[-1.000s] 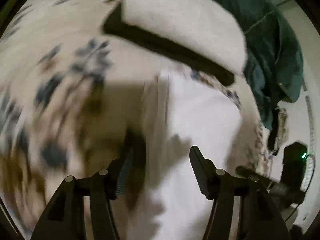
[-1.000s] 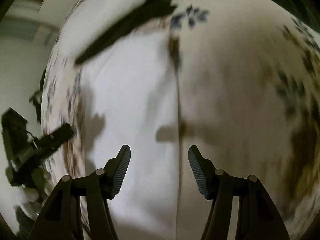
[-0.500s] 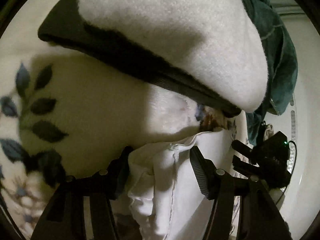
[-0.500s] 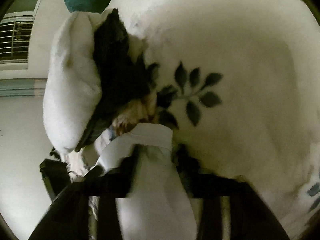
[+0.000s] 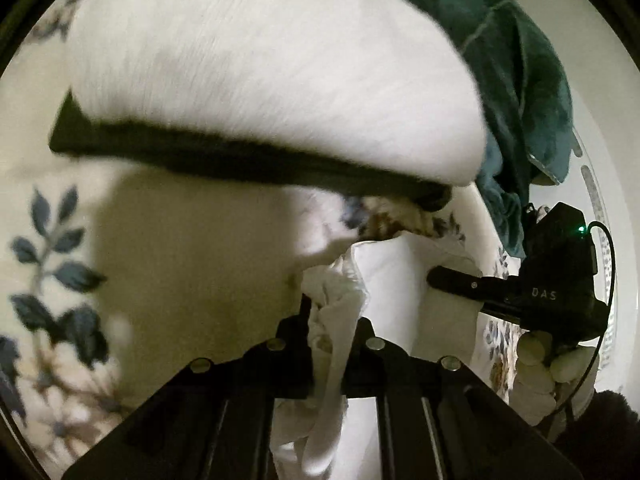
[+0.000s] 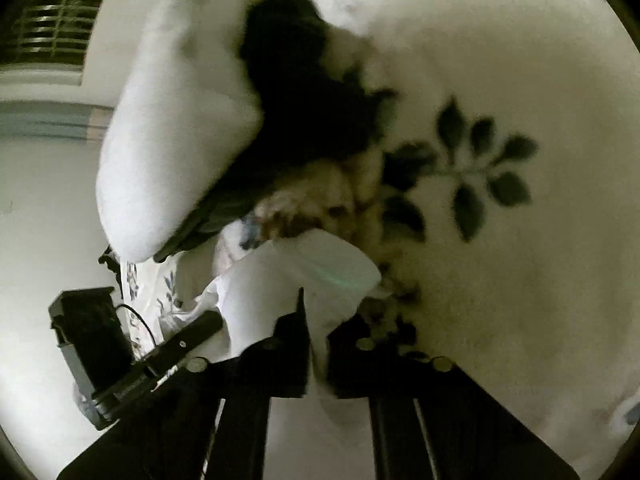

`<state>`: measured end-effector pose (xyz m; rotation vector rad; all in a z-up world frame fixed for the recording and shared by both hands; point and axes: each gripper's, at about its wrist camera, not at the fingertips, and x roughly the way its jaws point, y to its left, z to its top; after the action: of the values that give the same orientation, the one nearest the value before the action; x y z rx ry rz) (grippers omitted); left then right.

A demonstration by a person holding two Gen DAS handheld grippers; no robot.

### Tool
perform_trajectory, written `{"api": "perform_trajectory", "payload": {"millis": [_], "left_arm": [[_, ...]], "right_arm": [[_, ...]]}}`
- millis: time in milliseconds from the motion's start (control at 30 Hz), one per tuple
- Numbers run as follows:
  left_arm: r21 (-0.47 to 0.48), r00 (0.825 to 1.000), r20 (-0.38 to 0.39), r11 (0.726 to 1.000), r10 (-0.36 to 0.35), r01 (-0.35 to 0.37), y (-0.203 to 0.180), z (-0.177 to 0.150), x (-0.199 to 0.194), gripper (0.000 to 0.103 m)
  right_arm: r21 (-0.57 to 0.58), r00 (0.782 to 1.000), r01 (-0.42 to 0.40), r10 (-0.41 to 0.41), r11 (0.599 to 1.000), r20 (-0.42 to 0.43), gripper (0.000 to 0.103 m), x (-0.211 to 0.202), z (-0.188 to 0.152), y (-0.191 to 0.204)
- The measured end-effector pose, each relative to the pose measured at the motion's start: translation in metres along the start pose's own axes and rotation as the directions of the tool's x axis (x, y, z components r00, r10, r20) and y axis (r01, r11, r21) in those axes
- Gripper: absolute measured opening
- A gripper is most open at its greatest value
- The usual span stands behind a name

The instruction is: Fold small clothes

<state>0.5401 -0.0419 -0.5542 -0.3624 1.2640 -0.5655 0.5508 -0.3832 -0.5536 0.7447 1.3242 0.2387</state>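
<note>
Gripping a bunched edge of the white garment (image 5: 384,280), my left tongs (image 5: 334,334) sit narrow with cloth pinched between their fingers. My right tongs (image 6: 316,344) are likewise closed tight on another fold of that garment (image 6: 312,264), and I see them reaching in from the right in the left wrist view (image 5: 452,280). It hangs between both, just above the floral blanket (image 5: 180,248) on the bed, beside a white-and-black folded stack (image 5: 280,92). Behind lies a teal cloth (image 5: 520,80).
</note>
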Motion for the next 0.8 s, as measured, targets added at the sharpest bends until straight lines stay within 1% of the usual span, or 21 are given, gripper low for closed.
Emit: {"api": "perform_trajectory", "payload": {"millis": [67, 100, 200, 233, 267, 333, 400, 433, 467, 500, 533, 567, 600, 633, 667, 700, 733, 767, 800], "left_arm": [[0.031, 1.0, 0.03, 0.999, 0.006, -0.007, -0.009, -0.002, -0.01, 0.007], [0.056, 0.999, 0.053, 0.998, 0.003, -0.006, -0.016, -0.005, -0.022, 0.007], [0.111, 0.994, 0.109, 0.994, -0.019, 0.007, -0.031, -0.019, -0.052, 0.007], [0.121, 0.992, 0.123, 0.993, -0.031, 0.016, -0.035, -0.025, -0.062, 0.007], [0.124, 0.991, 0.131, 0.992, -0.036, 0.02, -0.039, -0.03, -0.066, 0.007], [0.134, 0.987, 0.147, 0.99, -0.056, 0.036, -0.046, -0.049, -0.088, 0.007], [0.146, 0.987, 0.145, 0.988, -0.063, 0.042, -0.05, -0.073, -0.108, 0.008], [0.143, 0.988, 0.142, 0.989, -0.06, 0.039, -0.051, -0.086, -0.117, 0.011], [0.135, 0.989, 0.135, 0.99, -0.06, 0.042, -0.054, -0.099, -0.118, 0.011], [0.119, 0.993, 0.105, 0.992, -0.061, 0.048, -0.053, -0.122, -0.125, 0.012], [0.11, 0.996, 0.082, 0.993, -0.047, 0.037, -0.053, -0.137, -0.127, 0.016], [0.088, 0.999, 0.049, 0.996, -0.014, 0.009, -0.053, -0.156, -0.127, 0.02], [0.053, 1.0, -0.003, 0.999, 0.006, -0.006, -0.047, -0.181, -0.128, 0.03], [0.025, 0.999, -0.039, 1.0, 0.011, -0.01, -0.041, -0.199, -0.128, 0.042], [-0.011, 0.997, -0.074, 1.0, 0.028, -0.028, -0.033, -0.218, -0.13, 0.048], [-0.043, 0.995, -0.094, 0.998, 0.039, -0.043, -0.027, -0.231, -0.131, 0.053], [-0.089, 0.992, -0.116, 0.995, 0.04, -0.05, -0.016, -0.246, -0.134, 0.054], [-0.125, 0.99, -0.131, 0.99, 0.044, -0.061, -0.009, -0.254, -0.136, 0.054], [-0.186, 0.987, -0.15, 0.979, 0.059, -0.087, 0.005, -0.262, -0.139, 0.054]], "right_arm": [[-0.027, 1.0, -0.016, 0.016, 1.0, 0.026, 0.005, -0.014, -0.005, 0.008], [-0.04, 0.999, -0.024, 0.025, 0.999, 0.04, 0.004, -0.021, -0.011, 0.012], [-0.095, 0.995, -0.038, 0.046, 0.995, 0.086, 0.004, -0.053, -0.029, 0.021], [-0.109, 0.994, -0.043, 0.054, 0.993, 0.097, 0.004, -0.056, -0.04, 0.031], [-0.129, 0.992, -0.05, 0.064, 0.99, 0.106, 0.004, -0.067, -0.053, 0.036], [-0.161, 0.99, -0.058, 0.078, 0.985, 0.115, 0.004, -0.087, -0.08, 0.043], [-0.195, 0.99, -0.058, 0.082, 0.979, 0.116, 0.004, -0.102, -0.111, 0.047], [-0.211, 0.99, -0.059, 0.084, 0.976, 0.112, 0.004, -0.104, -0.131, 0.05], [-0.227, 0.992, -0.061, 0.085, 0.972, 0.098, 0.004, -0.108, -0.152, 0.05], [-0.242, 0.994, -0.058, 0.08, 0.969, 0.081, 0.005, -0.108, -0.169, 0.05], [-0.259, 0.996, -0.055, 0.07, 0.964, 0.049, 0.007, -0.108, -0.19, 0.045], [-0.272, 0.999, -0.046, 0.05, 0.961, 0.005, 0.01, -0.105, -0.21, 0.038], [-0.279, 0.999, -0.038, 0.03, 0.96, -0.031, 0.025, -0.103, -0.224, 0.03], [-0.282, 0.997, -0.03, 0.007, 0.959, -0.082, 0.035, -0.1, -0.243, 0.02], [-0.282, 0.991, -0.018, -0.02, 0.959, -0.131, 0.057, -0.096, -0.261, 0.01], [-0.28, 0.986, -0.01, -0.038, 0.96, -0.165, 0.067, -0.091, -0.273, 0.004], [-0.281, 0.979, 0.0, -0.058, 0.96, -0.198, 0.067, -0.088, -0.286, -0.003], [-0.286, 0.974, 0.007, -0.071, 0.958, -0.215, 0.067, -0.086, -0.293, -0.007], [-0.285, 0.969, 0.016, -0.085, 0.959, -0.232, 0.067, -0.085, -0.302, -0.014]]}}
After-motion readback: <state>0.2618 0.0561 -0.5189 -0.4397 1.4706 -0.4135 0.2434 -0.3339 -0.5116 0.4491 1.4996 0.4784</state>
